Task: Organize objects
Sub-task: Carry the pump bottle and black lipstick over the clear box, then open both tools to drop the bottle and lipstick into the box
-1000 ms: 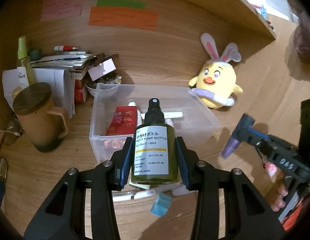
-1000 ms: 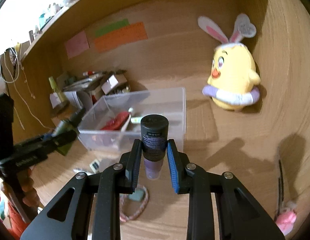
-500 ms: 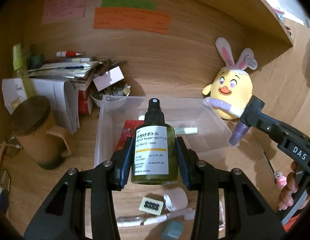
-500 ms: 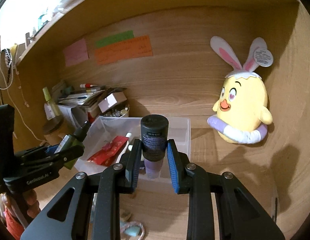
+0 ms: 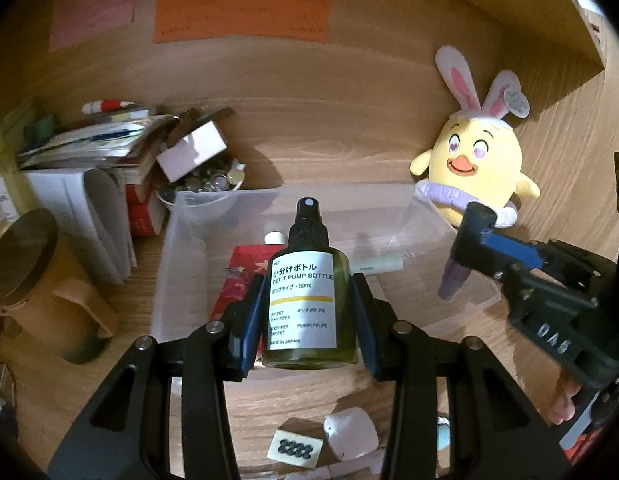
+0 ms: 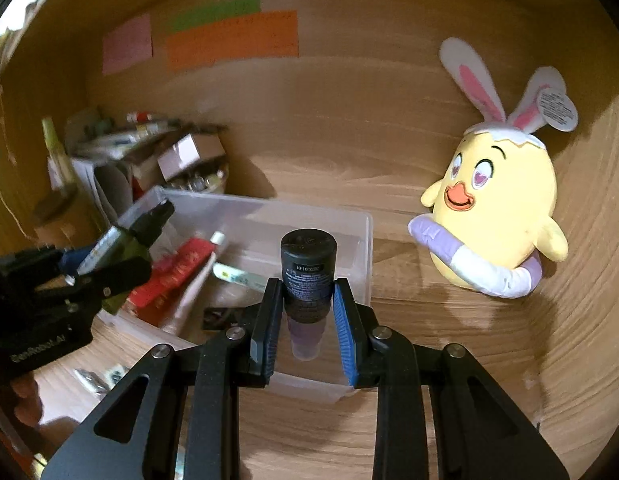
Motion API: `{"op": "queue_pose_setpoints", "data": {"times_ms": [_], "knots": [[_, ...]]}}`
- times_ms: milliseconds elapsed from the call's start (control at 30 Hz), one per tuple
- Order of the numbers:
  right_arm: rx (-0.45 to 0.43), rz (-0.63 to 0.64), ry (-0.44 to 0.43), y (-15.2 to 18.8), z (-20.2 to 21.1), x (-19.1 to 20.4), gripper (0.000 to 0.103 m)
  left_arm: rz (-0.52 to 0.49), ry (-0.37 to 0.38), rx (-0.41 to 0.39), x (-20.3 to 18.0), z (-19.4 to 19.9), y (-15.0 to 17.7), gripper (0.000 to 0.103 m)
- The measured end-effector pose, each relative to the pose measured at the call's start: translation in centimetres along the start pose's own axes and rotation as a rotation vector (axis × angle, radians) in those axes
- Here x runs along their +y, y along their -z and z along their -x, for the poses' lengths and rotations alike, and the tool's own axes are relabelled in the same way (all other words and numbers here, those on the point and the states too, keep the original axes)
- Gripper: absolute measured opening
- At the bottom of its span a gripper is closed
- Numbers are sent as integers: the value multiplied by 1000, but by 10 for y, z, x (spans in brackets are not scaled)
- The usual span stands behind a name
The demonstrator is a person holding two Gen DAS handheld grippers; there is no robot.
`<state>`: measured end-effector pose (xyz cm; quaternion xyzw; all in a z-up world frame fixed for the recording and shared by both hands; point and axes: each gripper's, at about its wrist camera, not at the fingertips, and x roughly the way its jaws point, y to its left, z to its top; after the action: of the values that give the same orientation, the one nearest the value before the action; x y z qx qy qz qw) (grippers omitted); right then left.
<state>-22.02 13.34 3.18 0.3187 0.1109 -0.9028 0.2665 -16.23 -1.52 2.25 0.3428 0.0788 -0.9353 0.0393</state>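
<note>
My left gripper [image 5: 307,318] is shut on a green pump bottle [image 5: 305,292] with a white label, held over the near edge of a clear plastic bin [image 5: 181,264]. My right gripper [image 6: 307,312] is shut on a purple tube with a black cap [image 6: 308,276], held above the bin's right end [image 6: 361,248]. In the bin lie a red tube [image 6: 177,276] and a white stick [image 6: 237,276]. The right gripper with the tube shows at the right of the left wrist view [image 5: 481,248]. The left gripper shows at the left of the right wrist view [image 6: 109,268].
A yellow chick plush with rabbit ears [image 5: 477,168] stands right of the bin. A brown lidded mug [image 5: 33,288], stacked papers and boxes [image 5: 109,152] and a bowl of small items [image 5: 205,184] sit to the left. Small loose items [image 5: 321,440] lie on the desk in front.
Both grippers have moved forward and closer to the bin. The right gripper has carried the purple tube over the bin's right end; the left still holds the bottle.
</note>
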Motion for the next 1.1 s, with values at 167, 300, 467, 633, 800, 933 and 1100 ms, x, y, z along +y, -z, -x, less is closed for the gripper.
{"op": "queue_pose_setpoints", "data": {"times_ms": [167,300,467,633,800,933,1100], "knots": [[48,56,20,-1,-17,7,23,-23,9,29,-9,-14,-2,41],[78,90,25,-1,-30,14,23,-33,14,44,-11,-21,-2,41],[106,116,20,0,-42,23,23,-25,30,75,-7,-28,0,41],[112,139,12,0,-45,32,23,-19,29,78,-2,-28,0,41],[115,144,-1,-1,-45,34,26,-16,43,69,-1,-20,-1,42],[98,137,-3,-1,-39,34,40,-22,42,59,-1,-11,-1,46],[63,121,-10,-2,-22,33,54,-28,32,22,-3,6,-1,59]]}}
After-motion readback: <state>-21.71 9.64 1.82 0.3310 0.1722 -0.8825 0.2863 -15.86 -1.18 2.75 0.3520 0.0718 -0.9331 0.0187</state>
